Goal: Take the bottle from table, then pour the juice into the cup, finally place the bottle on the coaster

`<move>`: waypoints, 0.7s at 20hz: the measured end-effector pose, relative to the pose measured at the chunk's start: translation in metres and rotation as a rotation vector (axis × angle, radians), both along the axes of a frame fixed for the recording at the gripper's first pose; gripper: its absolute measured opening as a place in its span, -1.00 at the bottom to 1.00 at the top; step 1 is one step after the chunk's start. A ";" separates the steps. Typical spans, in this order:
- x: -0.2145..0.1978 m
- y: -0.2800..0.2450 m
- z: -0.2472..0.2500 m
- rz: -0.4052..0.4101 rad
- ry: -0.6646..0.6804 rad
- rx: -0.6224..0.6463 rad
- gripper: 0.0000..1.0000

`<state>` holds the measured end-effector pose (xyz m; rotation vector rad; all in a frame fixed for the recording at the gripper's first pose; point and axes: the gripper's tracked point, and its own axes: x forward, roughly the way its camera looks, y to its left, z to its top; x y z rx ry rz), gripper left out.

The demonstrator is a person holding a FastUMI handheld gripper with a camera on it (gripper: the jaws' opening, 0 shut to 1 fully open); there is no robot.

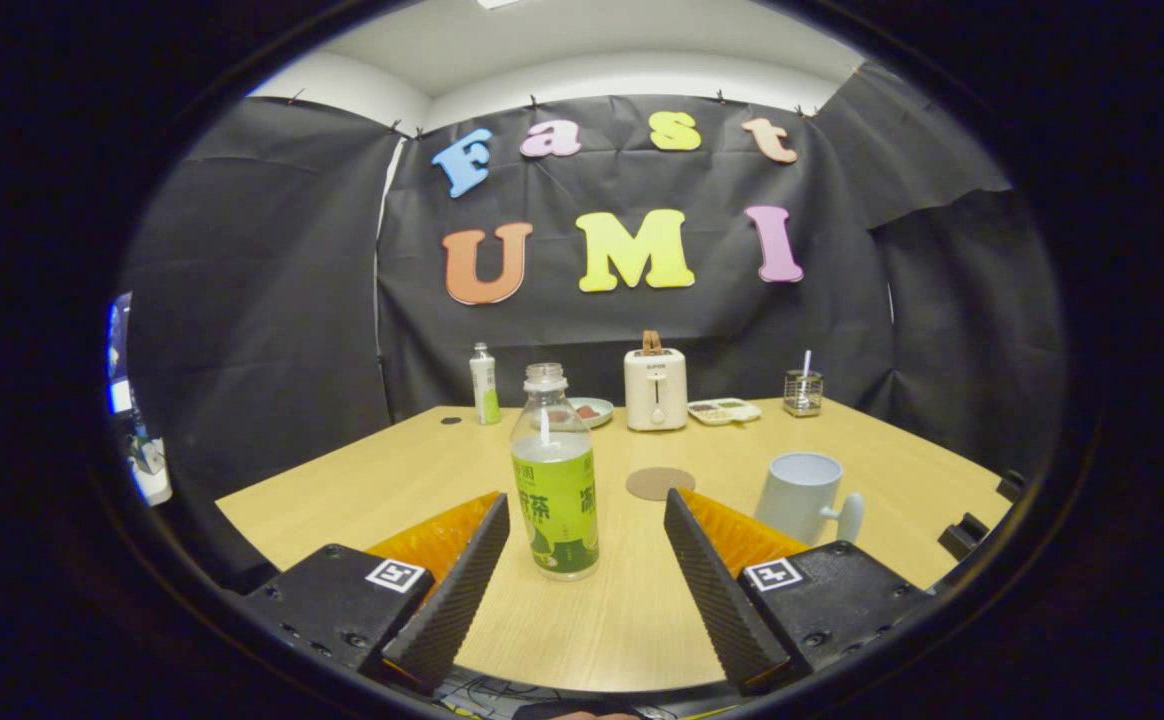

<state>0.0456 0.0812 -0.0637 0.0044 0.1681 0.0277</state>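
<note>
First step: my tongs (582, 545) gape, released, around the bottle (554, 478) (nearer the left finger). Next I should close squarely before lifting toward the cup (802, 496), right.

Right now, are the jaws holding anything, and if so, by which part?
Nothing is held. The gripper is open, its jaws standing apart on either side of the bottle without touching it; the bottle stands upright on the table.

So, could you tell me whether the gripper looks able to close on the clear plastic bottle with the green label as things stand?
Probably yes: the gripper is open, and the clear plastic bottle with the green label stands upright between its fingers, nothing blocking it.
</note>
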 end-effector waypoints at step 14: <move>0.067 0.011 -0.045 -0.005 0.174 -0.063 1.00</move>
